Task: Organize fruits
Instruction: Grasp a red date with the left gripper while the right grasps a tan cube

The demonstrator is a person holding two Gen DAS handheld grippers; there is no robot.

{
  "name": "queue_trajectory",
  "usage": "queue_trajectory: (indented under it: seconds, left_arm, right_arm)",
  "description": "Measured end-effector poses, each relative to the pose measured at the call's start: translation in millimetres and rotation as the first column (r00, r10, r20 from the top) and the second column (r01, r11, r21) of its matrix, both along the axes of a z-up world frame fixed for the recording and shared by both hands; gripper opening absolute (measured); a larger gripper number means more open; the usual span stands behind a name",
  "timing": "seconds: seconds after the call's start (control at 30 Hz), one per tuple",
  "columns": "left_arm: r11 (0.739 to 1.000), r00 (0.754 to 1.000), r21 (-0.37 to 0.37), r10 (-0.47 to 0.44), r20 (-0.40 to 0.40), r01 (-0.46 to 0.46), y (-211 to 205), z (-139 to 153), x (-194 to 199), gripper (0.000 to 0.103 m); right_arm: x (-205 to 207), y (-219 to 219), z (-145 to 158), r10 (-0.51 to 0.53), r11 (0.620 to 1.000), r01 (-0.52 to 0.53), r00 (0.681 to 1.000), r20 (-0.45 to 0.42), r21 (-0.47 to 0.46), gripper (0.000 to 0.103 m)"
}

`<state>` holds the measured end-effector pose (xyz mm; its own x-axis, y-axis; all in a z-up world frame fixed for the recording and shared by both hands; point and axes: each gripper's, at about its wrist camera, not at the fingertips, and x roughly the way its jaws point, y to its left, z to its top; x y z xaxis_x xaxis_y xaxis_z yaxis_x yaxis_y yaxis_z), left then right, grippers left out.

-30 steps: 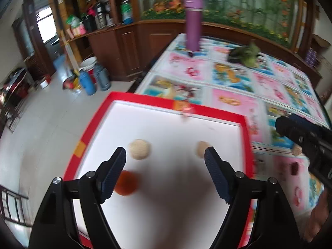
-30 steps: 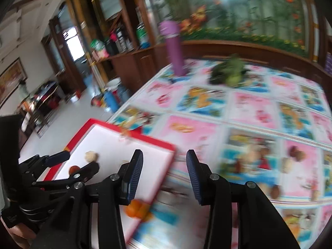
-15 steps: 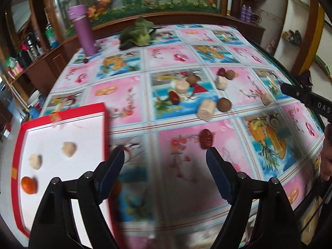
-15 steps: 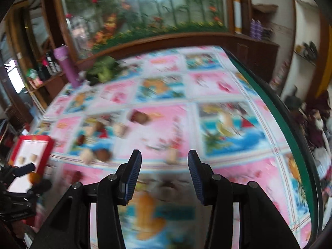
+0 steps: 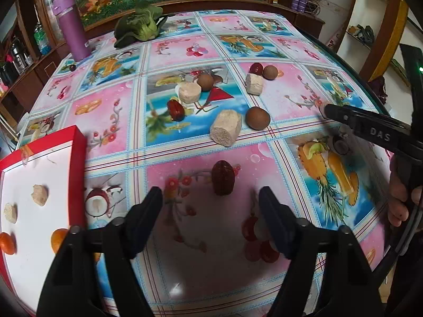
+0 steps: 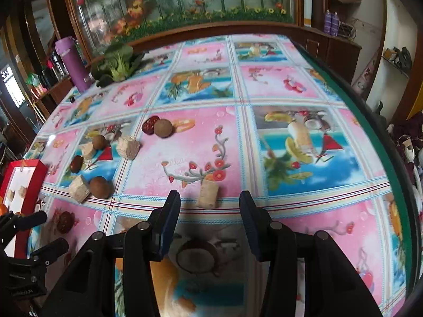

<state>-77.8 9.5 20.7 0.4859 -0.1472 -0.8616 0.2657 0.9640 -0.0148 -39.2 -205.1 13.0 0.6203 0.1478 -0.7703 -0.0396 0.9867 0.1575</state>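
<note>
My left gripper point(image 5: 211, 203) is open and empty, with a dark red date point(image 5: 223, 177) on the tablecloth just beyond its tips. Farther off lie a beige cylinder piece point(image 5: 226, 127), a brown round fruit point(image 5: 257, 117), another date point(image 5: 175, 110) and several more pieces. The red-rimmed white tray point(image 5: 76, 158) at the left holds two beige pieces point(image 5: 39, 195) and two small oranges point(image 5: 58, 239). My right gripper point(image 6: 210, 212) is open and empty, and a beige cylinder piece point(image 6: 208, 194) lies just past its fingertips. The same fruit cluster point(image 6: 100, 187) shows to its left.
A purple bottle point(image 5: 70, 27) and a leafy green vegetable point(image 5: 138, 27) stand at the table's far side. The table's green edge point(image 6: 380, 142) curves along the right. A wooden cabinet with a painted glass panel lines the back. A hand point(image 5: 403, 195) holds the right gripper's handle.
Both grippers swung right, away from the tray toward the scattered fruit. The left one now points at the dark red date, the right one at a beige piece. Both stayed open.
</note>
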Motion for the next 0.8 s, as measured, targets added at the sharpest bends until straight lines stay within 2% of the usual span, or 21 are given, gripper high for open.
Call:
queue_trajectory:
  seconds: [0.03, 0.1, 0.13, 0.17, 0.23, 0.3, 0.37, 0.57, 0.8]
  left_arm:
    - [1.000, 1.000, -0.002, 0.001, -0.006, -0.001, 0.1, -1.8, 1.2, 0.065]
    - [1.000, 1.000, -0.017, 0.007, -0.027, -0.007, 1.0, -6.5, 5.8, 0.060]
    - [1.000, 1.000, -0.016, 0.009, -0.013, -0.009, 0.6, -6.2, 6.5, 0.058]
    - [1.000, 1.000, -0.014, 0.004, -0.006, -0.004, -0.4, -6.1, 7.4, 0.051]
    - [1.000, 1.000, -0.019, -0.004, 0.003, 0.004, -2.4, -6.1, 9.1, 0.044]
    - [1.000, 1.000, -0.028, -0.009, 0.014, 0.009, -3.7, -5.4, 10.3, 0.028]
    - [0.999, 1.000, -0.038, -0.020, 0.020, 0.021, -5.3, -5.4, 9.9, 0.021]
    - [0.998, 0.999, -0.057, 0.002, 0.049, 0.001, 0.7, 2.4, -0.3, 0.021]
    - [0.996, 0.985, -0.049, 0.078, 0.157, -0.071, 34.6, 35.4, -33.2, 0.022]
  right_arm:
    - [1.0, 0.8, -1.9, -0.002, 1.000, 0.002, 1.000, -0.007, 0.010, 0.045]
    - [1.9, 2.7, -3.5, -0.014, 1.000, 0.014, 1.000, -0.003, 0.002, 0.036]
    - [1.9, 2.6, -3.8, -0.017, 1.000, 0.017, 1.000, 0.002, 0.001, 0.024]
    - [1.6, 1.7, -4.5, -0.020, 1.000, 0.020, 1.000, 0.003, 0.007, 0.018]
    - [-0.5, 0.4, -5.2, -0.028, 1.000, 0.028, 0.999, 0.018, 0.009, 0.014]
    - [-1.7, 0.5, -5.1, -0.028, 1.000, 0.028, 0.999, 0.028, 0.012, 0.014]
    - [-3.0, 0.9, -4.3, -0.028, 0.999, 0.028, 0.999, 0.032, 0.027, 0.013]
    - [-15.5, 18.7, 9.7, 0.028, 0.996, -0.036, 0.994, 0.103, 0.076, 0.013]
    - [-34.2, 86.1, 32.1, 0.178, 0.968, -0.201, 0.972, 0.154, 0.149, 0.013]
